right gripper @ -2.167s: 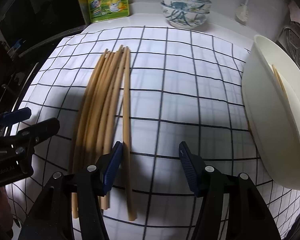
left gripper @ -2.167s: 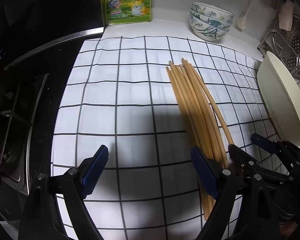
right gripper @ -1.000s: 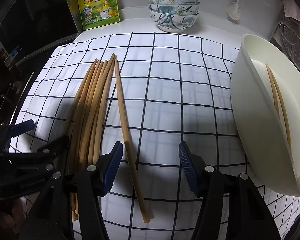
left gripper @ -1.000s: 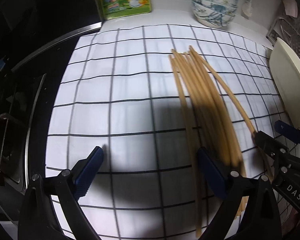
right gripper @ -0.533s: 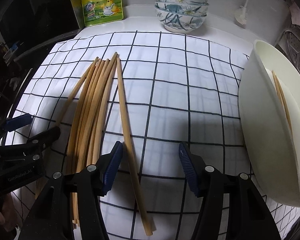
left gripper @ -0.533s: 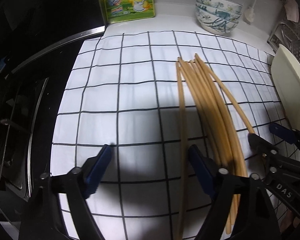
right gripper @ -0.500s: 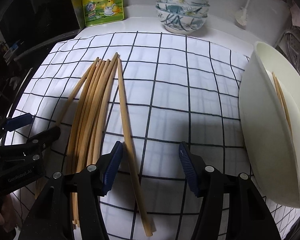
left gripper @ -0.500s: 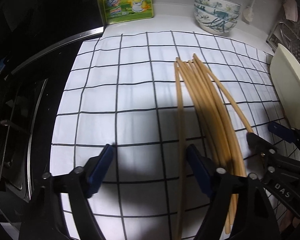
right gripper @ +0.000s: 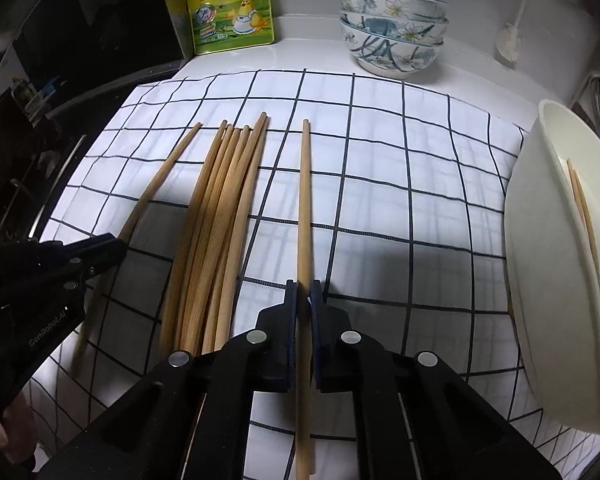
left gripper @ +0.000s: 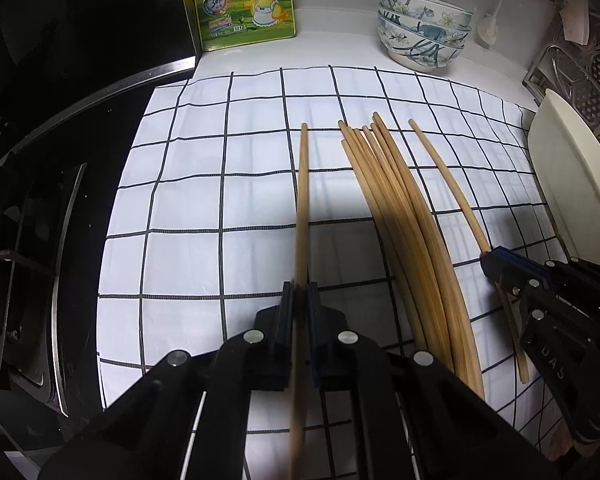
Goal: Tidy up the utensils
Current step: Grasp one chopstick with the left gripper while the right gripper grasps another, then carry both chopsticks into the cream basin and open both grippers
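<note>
Both pairs of jaws, wide apart half a second ago, have now closed. The left gripper (left gripper: 300, 300) clamps one chopstick (left gripper: 303, 200) pulled clear of the bundle (left gripper: 400, 216); the right gripper (right gripper: 303, 300) clamps another chopstick (right gripper: 305, 208) at frame centre.

Left wrist view: the chopstick (left gripper: 302, 216) clamped in the left tool (left gripper: 300, 304) is motion-blurred, its near end cut off by the lower edge. The white basin (left gripper: 572, 184) is cropped at the right edge. Right wrist view: the left tool (right gripper: 100, 250) hides part of its chopstick (right gripper: 156, 188). The two chopsticks in the basin (right gripper: 580, 200) are partly hidden behind its rim (right gripper: 540, 216).
</note>
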The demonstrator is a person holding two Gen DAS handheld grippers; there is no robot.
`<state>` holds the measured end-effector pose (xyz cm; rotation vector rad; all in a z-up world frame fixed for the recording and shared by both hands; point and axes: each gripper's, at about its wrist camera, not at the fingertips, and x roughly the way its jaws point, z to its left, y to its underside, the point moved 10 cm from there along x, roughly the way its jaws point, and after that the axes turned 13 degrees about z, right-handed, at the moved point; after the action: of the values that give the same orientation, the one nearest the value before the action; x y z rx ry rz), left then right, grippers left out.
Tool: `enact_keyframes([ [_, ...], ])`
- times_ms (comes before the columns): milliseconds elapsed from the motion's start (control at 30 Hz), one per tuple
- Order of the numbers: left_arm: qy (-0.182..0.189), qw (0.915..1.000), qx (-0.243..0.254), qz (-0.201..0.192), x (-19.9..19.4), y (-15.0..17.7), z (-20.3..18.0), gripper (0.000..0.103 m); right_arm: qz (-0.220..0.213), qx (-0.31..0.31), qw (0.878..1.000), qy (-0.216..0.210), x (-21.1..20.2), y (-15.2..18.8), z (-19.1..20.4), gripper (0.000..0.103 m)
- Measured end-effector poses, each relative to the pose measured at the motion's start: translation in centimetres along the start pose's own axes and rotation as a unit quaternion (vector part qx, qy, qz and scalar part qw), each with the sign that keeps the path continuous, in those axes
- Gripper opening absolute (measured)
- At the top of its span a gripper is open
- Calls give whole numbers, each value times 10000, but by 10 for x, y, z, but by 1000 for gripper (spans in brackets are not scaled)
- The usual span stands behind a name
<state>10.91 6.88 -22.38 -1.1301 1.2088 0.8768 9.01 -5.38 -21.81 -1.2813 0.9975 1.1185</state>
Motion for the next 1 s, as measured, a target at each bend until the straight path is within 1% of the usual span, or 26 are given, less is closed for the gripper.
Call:
enact_keyframes([
  [167,51,9999,-54,152,-3,6,3,7,-48,312,9989,-338,-12,2,-3,7],
  [267,57,9998,-116,176,-11,9,7,7,-101,353,9981,-504,-24,3,0,7],
  [467,-85,9997,-237,51,-33,3,14,7,-321,282,9957,-816,-56,1,7,7],
  [600,-115,9995,-280,-119,-57,-4,7,7,-487,247,9935,-1001,-79,-1,4,7],
  [700,-59,9992,-280,-283,-80,-11,-9,7,-608,286,9910,-1160,-95,-2,-7,7],
  [800,22,9989,-227,-405,-95,-19,-31,7,-759,333,9891,-1213,-112,-1,-27,7],
  [933,177,9983,7,-558,-111,-36,-76,7,-918,399,9894,-1056,-128,-1,-68,7],
  [1000,245,9978,134,-609,-116,-45,-101,7,-981,600,9884,-988,-134,0,-100,7],
])
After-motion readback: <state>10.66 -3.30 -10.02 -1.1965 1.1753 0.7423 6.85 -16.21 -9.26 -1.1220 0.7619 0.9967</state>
